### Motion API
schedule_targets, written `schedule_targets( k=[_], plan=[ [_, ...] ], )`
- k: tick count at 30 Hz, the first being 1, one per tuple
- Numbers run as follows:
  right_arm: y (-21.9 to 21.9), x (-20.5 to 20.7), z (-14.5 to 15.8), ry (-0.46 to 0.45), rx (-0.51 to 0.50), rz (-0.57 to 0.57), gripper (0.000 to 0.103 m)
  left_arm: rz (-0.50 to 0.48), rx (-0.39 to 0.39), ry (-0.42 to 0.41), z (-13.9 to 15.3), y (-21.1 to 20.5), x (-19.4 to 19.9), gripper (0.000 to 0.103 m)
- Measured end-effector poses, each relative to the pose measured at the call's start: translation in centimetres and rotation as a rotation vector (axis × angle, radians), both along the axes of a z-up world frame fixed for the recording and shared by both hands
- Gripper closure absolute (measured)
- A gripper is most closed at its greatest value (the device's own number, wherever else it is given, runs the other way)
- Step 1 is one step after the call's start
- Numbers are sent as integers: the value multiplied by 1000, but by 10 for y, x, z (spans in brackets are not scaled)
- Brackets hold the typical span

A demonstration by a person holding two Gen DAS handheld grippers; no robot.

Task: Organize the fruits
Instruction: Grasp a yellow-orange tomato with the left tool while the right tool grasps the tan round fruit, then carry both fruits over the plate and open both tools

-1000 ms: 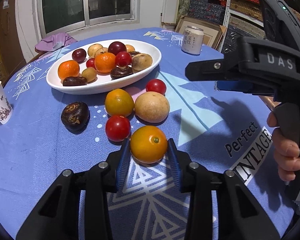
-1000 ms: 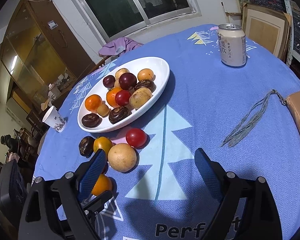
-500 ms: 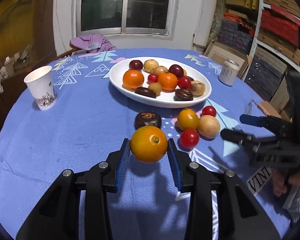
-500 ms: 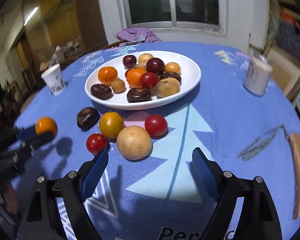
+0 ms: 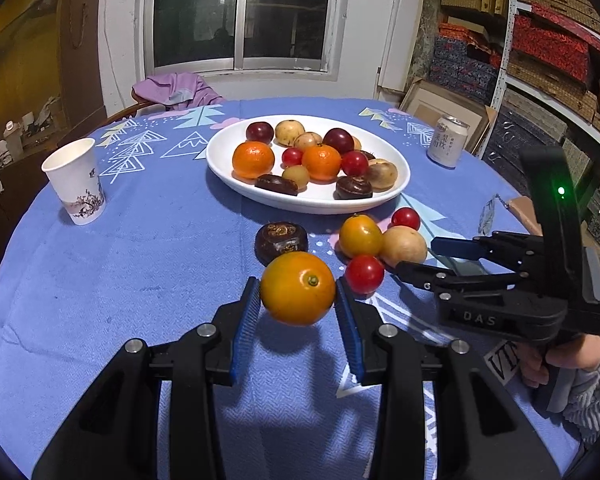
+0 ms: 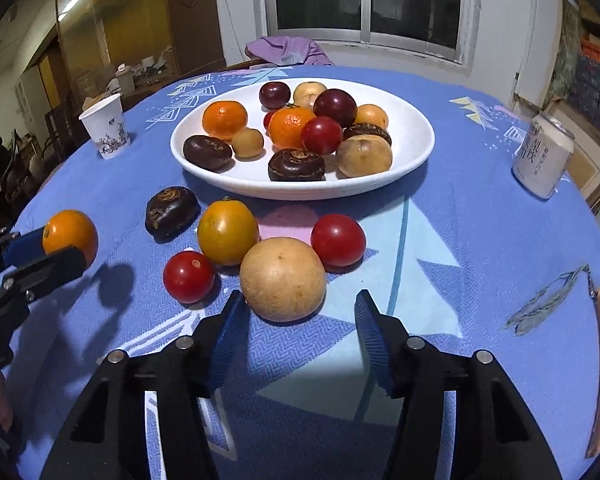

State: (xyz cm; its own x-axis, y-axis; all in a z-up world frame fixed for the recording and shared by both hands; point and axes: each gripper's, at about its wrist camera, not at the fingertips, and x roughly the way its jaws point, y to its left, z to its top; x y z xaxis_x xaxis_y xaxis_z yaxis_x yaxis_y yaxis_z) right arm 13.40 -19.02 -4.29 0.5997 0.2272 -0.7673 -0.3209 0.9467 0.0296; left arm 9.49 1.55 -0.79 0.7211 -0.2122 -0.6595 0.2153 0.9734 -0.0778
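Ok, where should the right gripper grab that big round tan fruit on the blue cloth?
Across the big round tan fruit's widest middle, from the near, open side; other fruits crowd its back. The closing right gripper already straddles it, not yet touching.

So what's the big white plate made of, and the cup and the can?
The white plate looks like glazed ceramic, smooth with shiny highlights, though it could be plastic. The cup seems paper: matte, thin rolled rim, printed flowers. The can looks like metal, judging by its silvery rim.
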Motion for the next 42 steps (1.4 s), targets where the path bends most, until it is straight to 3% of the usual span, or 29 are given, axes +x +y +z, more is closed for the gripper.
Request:
schedule_targets(
  k=[8,10,31,36,42],
  plan=[
    [13,6,-1,-7,-1,9,49,-5,23,34,-10,-7,4,65],
    [15,7,-1,0,-3,12,58,-3,28,43,-13,-8,5,65],
    [10,-22,10,-34,28,33,58,-20,3,114,-29,-9,15,65],
    [4,-26,18,-59,54,20,59,-7,-17,57,-19,-6,9,65],
    [-21,-27,48,-118,151,-27,59,54,-73,12,12,8,19,65]
  ],
)
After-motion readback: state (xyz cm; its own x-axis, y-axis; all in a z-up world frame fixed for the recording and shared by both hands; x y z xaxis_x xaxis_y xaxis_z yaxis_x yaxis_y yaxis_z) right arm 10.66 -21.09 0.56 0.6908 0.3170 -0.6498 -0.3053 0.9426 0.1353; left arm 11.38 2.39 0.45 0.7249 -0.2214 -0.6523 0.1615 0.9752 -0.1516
